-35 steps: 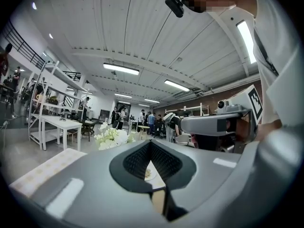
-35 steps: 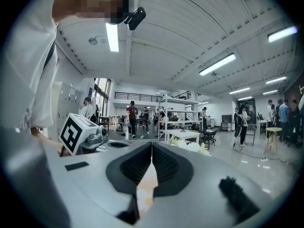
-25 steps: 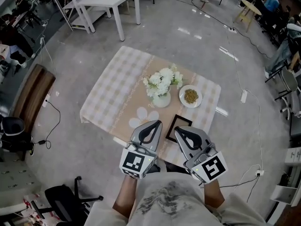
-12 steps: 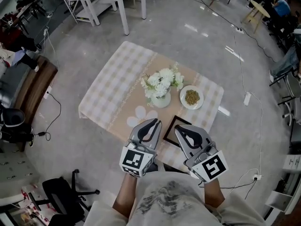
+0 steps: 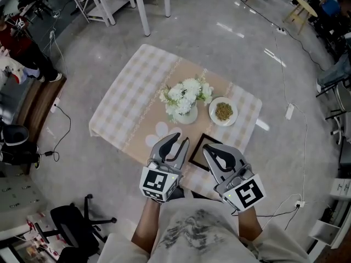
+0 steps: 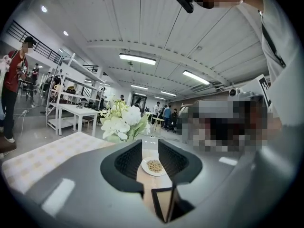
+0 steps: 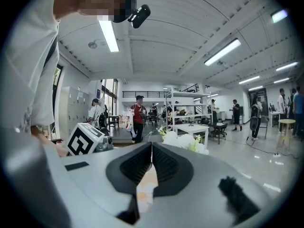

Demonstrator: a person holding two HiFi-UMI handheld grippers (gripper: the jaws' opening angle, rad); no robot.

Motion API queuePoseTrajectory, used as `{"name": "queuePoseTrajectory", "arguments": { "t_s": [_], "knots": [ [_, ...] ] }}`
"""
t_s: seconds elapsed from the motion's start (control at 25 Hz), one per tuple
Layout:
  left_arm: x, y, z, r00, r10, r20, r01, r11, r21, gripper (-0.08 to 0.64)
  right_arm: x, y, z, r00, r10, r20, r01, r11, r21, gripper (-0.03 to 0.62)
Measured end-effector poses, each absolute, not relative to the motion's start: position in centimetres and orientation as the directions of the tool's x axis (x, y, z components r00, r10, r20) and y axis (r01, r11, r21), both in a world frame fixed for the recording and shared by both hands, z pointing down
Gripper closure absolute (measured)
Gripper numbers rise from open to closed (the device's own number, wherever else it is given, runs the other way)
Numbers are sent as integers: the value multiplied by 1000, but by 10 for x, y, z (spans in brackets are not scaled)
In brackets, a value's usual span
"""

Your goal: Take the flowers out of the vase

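The flowers (image 5: 185, 95), a cluster of white blooms with green leaves, stand in a small round pale vase (image 5: 189, 115) near the middle of the cloth-covered counter (image 5: 131, 100). Just beside the vase sits a plate (image 5: 222, 111) of something grainy, and a dark frame (image 5: 202, 151) lies at the near edge.

Both tongs hang at that near edge, well short of the vase. The left tongs (image 5: 174, 144) are opening: a narrow gap shows between the jaws, with nothing in it but a glimpse of the plate beyond. The right tongs (image 5: 213, 153) have their tips closed together and carry nothing.

The bunch looks light, and the heads look soft enough to crush or shed if pinched. The better hold is probably low on the gathered stems, just above the vase mouth and beneath the blooms, where the bundle should be firmest. Those stems are hidden under the flower heads from above, so the tongs would need to come in from the side. The vase seems small and easy to tip; it may rise with the stems if they fit snugly. One pair of tongs steadying its body while the other draws the bunch straight up seems wisest.
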State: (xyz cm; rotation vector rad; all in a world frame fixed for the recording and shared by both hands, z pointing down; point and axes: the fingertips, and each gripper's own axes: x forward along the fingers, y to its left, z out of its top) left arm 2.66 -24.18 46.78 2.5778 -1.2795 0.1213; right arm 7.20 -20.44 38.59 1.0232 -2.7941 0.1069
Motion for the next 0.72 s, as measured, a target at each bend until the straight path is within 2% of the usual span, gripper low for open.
{"name": "queuePoseTrajectory", "arguments": {
  "t_s": [0.72],
  "knots": [
    [31, -280, 498, 542, -807, 236, -837, -492, 241, 332, 87, -224, 396, -754, -627, 195, -643, 765, -31, 575]
  ]
}}
